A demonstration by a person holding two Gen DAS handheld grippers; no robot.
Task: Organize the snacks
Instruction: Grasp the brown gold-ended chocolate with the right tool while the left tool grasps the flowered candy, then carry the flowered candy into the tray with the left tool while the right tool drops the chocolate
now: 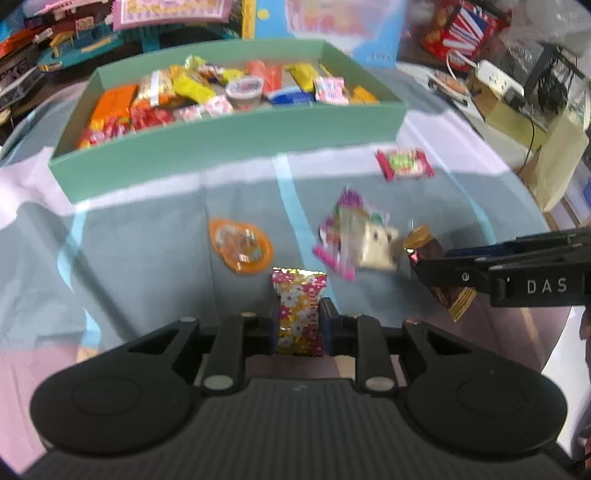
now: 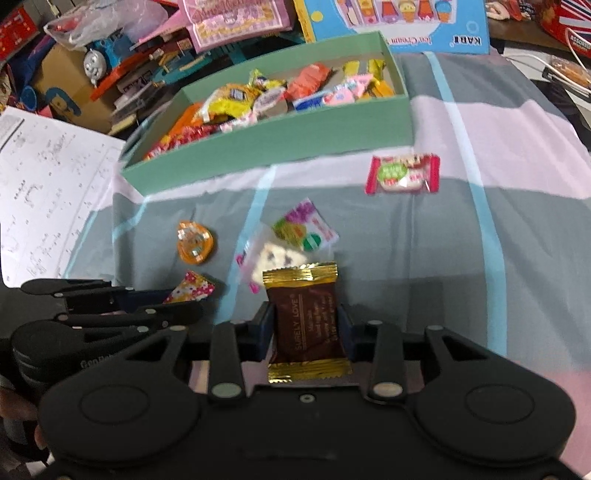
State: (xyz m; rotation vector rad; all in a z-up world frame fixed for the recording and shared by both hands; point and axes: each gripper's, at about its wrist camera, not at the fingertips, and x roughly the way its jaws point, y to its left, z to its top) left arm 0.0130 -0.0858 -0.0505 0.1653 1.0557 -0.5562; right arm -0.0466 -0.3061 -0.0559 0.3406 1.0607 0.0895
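Observation:
My left gripper (image 1: 298, 314) is shut on a floral red-and-gold candy packet (image 1: 299, 310), held above the cloth. My right gripper (image 2: 306, 321) is shut on a brown-and-gold chocolate packet (image 2: 306, 325); it also shows in the left wrist view (image 1: 436, 266). The green box (image 1: 229, 140) full of snacks stands ahead, also in the right wrist view (image 2: 280, 144). Loose on the cloth lie an orange jelly cup (image 1: 240, 245), a clear pink-edged packet (image 1: 351, 236) and a red-and-green packet (image 1: 404, 164). The left gripper shows at lower left in the right wrist view (image 2: 184, 291).
A striped grey, pink and blue cloth (image 2: 406, 240) covers the table. Toy boxes and books (image 2: 399, 22) crowd behind the green box. A sheet of paper (image 2: 44, 184) lies at the left. A power strip and cables (image 1: 498, 77) sit at the far right.

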